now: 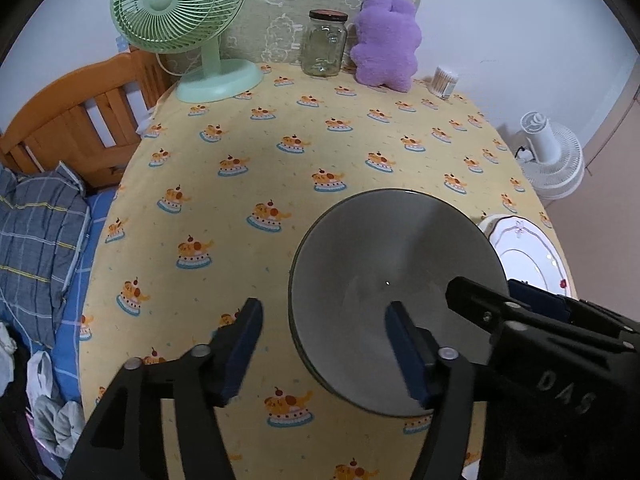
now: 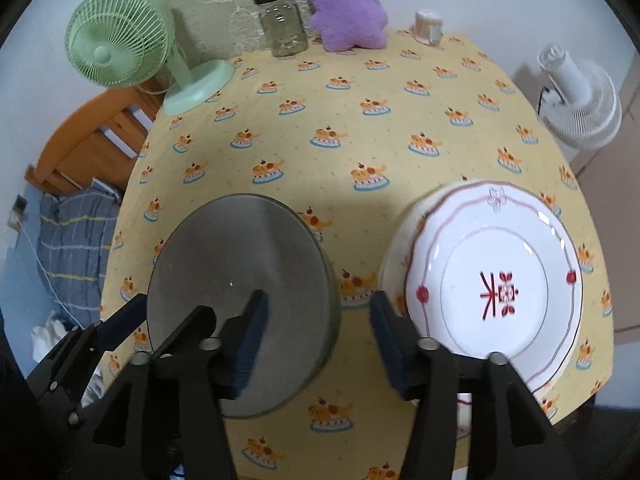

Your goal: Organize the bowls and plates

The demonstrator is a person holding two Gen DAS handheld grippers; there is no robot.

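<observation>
A grey bowl [image 1: 392,264] [image 2: 240,264] stands upright on the yellow tablecloth [image 1: 280,168]. My left gripper [image 1: 324,344] is open and straddles the bowl's left rim, one finger inside and one outside, with the pads clear of the wall. My right gripper [image 2: 320,340] is open and straddles the right rim the same way. Its outer finger stands in the gap between the bowl and a white plate [image 2: 496,280] [image 1: 528,248] with red markings. That plate rests on another white dish. Each gripper shows in the other's view: right gripper [image 1: 486,292], left gripper [image 2: 164,312].
A green desk fan [image 1: 180,12], a glass jar [image 1: 324,44], a purple plush toy [image 1: 386,40] and a cotton-swab tub [image 1: 445,80] line the table's far edge. A wooden bed frame [image 1: 80,120] with bedding lies to the left. A white floor fan [image 1: 552,156] stands to the right.
</observation>
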